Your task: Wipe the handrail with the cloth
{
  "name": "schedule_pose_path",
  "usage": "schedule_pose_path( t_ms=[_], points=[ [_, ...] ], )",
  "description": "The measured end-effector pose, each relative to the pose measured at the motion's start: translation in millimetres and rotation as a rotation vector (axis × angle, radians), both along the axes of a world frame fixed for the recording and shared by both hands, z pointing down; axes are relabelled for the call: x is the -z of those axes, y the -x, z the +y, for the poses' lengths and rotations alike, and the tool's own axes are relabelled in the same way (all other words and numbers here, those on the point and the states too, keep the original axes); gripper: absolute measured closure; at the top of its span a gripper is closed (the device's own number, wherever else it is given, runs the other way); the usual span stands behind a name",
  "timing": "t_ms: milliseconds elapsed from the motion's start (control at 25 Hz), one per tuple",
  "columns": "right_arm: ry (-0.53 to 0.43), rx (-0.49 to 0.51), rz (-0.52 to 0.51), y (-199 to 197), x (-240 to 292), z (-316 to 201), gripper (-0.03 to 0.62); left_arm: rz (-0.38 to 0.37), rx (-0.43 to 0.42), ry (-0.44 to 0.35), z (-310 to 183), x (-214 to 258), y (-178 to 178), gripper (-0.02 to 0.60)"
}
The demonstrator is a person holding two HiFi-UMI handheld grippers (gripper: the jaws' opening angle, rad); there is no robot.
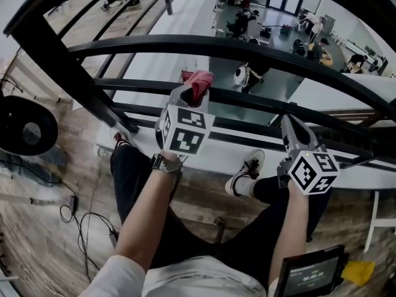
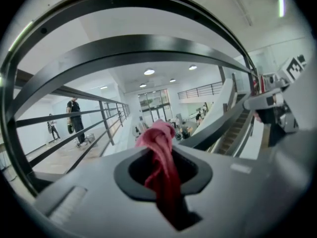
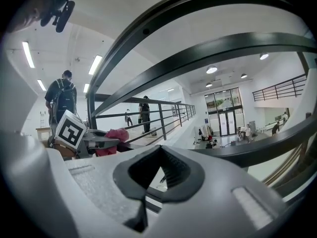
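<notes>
The black metal handrail curves across the head view, with lower rails beneath it. My left gripper is shut on a red cloth, held just below the top rail and in front of a lower one. In the left gripper view the red cloth bunches up out of the left gripper, with rails arching above. My right gripper hangs by the lower rails further right, shut and empty. The right gripper view shows the right gripper holding nothing, and the left gripper's cloth off to the left.
My legs and shoes stand on a wooden floor by the railing. A round black object and cables lie left. A dark screen sits bottom right. Beyond the rails is an open hall below, with people on a walkway.
</notes>
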State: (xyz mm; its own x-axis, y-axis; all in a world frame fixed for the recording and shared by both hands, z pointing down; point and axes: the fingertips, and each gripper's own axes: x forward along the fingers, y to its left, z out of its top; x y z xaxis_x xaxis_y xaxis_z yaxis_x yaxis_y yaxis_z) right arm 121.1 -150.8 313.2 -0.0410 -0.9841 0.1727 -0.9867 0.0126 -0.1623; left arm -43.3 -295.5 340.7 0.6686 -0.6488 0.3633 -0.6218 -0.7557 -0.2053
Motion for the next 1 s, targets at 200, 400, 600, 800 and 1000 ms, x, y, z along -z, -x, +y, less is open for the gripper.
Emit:
schedule_pose_path(
  t_ms=[200, 400, 600, 800, 1000],
  points=[
    [-0.013, 0.016, -0.025, -8, 1, 12, 0.592, -0.05, -0.061, -0.011, 28, -2, -50, 0.518],
    [-0.008, -0.002, -0.051, -22, -9, 21, 0.592, -0.033, -0.106, 0.011, 56, -3, -107, 0.517],
    [-0.031, -0.016, -0.093, -18, -18, 17, 0.592, -0.021, -0.173, 0.05, 72, -13, -135, 0.517],
    [-0.03, -0.028, -0.103, -25, -12, 17, 0.592, 0.021, -0.22, 0.099, 91, -5, -164, 0.517],
    [-0.063, -0.043, -0.158, -19, -12, 7, 0.592, -0.006, -0.301, 0.094, 105, -12, -181, 0.517]
  ],
)
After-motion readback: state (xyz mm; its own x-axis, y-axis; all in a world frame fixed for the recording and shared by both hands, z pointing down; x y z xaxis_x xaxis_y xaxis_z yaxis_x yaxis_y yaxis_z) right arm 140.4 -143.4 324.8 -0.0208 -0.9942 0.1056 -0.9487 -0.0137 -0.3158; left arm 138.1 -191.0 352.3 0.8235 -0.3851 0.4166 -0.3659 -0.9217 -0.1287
